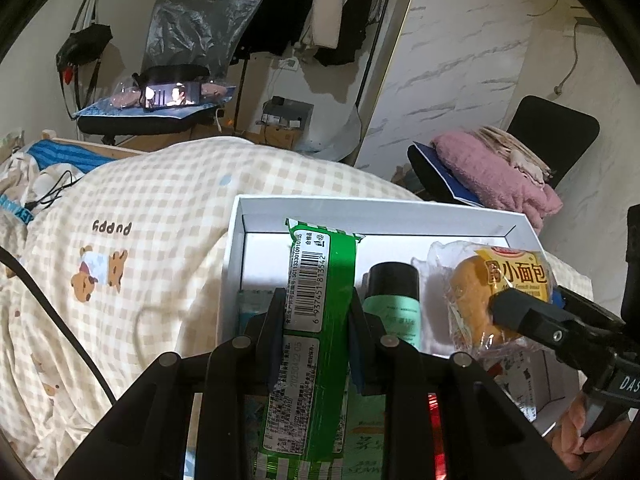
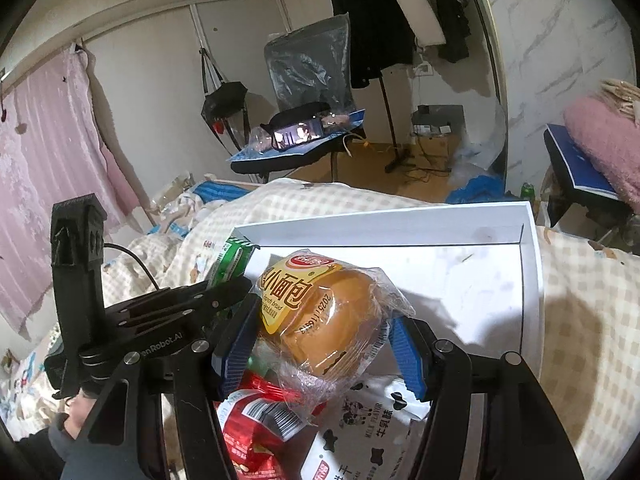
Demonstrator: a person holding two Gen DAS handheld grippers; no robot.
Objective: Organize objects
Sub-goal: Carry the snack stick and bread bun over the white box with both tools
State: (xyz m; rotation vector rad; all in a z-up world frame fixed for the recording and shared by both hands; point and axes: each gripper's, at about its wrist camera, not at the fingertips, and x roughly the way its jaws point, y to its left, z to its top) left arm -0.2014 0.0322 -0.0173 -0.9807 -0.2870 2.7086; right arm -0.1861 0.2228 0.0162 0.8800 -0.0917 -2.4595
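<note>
Right now my left gripper [image 1: 316, 312] grips the green packet [image 1: 310, 316], long axis pointing straight ahead over the white box [image 1: 372, 210], while my right gripper [image 2: 320, 344] alongside clasps the wrapped bun [image 2: 324, 320].

Home bedroom: bed quilt [image 1: 160, 208], hanging clothes [image 2: 372, 20].

- "小面包" and "French bread" are printed on the bread bun wrapper [image 2: 320, 312].
- Barcode "6 937451 813542" is carried by the green snack packet [image 1: 316, 304].
- "MILK FLAVOR" is shown on the cow-print white bag [image 2: 360, 436].
- "Gddnd" is printed on the checked quilt [image 1: 112, 229].
</note>
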